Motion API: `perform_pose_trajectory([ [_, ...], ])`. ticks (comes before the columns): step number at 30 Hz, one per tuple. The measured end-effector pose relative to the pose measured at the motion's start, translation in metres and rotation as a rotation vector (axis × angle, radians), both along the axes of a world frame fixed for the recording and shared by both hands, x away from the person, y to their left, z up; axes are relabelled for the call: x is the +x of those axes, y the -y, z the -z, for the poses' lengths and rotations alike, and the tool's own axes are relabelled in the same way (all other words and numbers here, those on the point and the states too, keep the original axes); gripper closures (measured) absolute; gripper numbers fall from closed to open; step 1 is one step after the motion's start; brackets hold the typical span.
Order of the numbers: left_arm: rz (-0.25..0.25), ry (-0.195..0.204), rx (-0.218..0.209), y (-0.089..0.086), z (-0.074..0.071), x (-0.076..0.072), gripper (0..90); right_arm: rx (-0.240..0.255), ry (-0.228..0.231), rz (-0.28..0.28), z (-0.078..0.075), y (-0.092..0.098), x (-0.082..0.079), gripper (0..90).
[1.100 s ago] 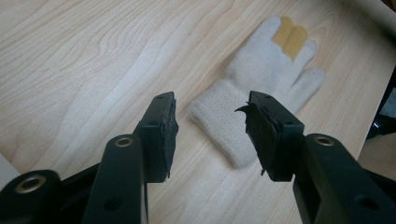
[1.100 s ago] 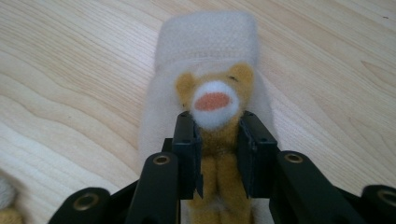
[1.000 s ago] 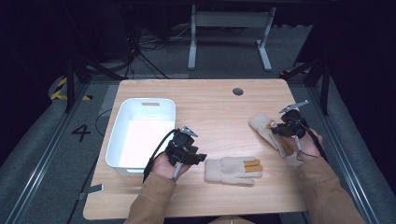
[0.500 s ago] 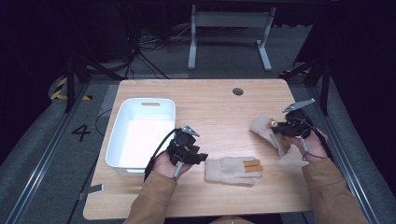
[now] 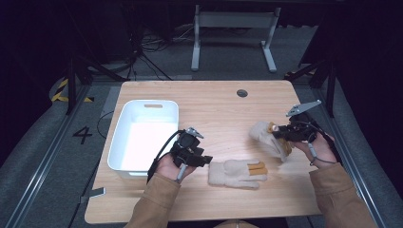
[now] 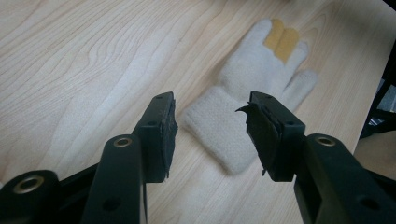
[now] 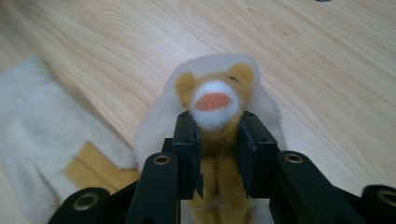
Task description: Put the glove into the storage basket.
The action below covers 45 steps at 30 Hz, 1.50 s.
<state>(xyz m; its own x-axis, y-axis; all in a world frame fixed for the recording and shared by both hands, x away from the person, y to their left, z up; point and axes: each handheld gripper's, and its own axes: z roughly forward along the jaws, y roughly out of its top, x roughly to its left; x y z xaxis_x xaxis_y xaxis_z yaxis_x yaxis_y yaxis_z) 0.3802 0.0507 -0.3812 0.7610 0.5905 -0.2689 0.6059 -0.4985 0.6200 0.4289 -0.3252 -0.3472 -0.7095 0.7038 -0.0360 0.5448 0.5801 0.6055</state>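
— What is the setting?
— A pale wooden table [image 5: 209,107] stands in a dark room, grey floor around it and a metal frame [image 5: 233,33] behind it.

— And the main things on it?
— Two cream knitted gloves. One glove [image 5: 237,173] lies flat near the table's front edge, its cuff toward the left gripper [image 5: 205,160] and two tan fingers on it. In the left gripper view this flat glove [image 6: 254,88] lies just beyond the jaws, which stand wide apart with nothing between them.

— The other glove?
— The second glove [image 5: 270,137] is at the right side, partly lifted off the wood. The right gripper [image 5: 279,133] pinches it: in the right gripper view the jaws are narrowed onto tan fabric of the second glove [image 7: 217,105], beside a white and orange patch.

— Anything else?
— A white bin [image 5: 119,154] sits at the left of the table, just beside the left hand [image 5: 171,168]. A small round hole [image 5: 242,93] shows near the far edge.
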Motion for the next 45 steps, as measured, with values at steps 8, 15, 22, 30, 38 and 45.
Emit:
perform_pose_trajectory([
  [8,0.009,-0.001,0.009,0.002,0.001,0.000,48.8,0.014,-0.014,-0.074,-0.006,-0.009,-0.007,71.1],
  [15,0.016,-0.047,0.012,0.003,0.000,0.001,48.6,0.016,-0.010,-0.155,-0.010,-0.023,-0.016,70.9],
  [22,0.026,-0.051,-0.022,0.000,-0.003,0.002,45.7,0.011,-0.006,-0.223,-0.011,-0.039,-0.024,70.7],
  [30,0.062,-0.048,-0.014,0.001,-0.004,0.001,45.6,0.003,0.011,-0.326,-0.008,-0.060,-0.033,70.3],
  [38,0.068,-0.047,0.002,0.002,-0.003,0.000,45.3,-0.005,0.009,-0.405,0.000,-0.081,-0.040,70.2],
  [45,0.075,-0.049,0.010,0.003,-0.002,0.000,45.7,0.001,-0.001,-0.472,0.004,-0.093,-0.046,70.1],
])
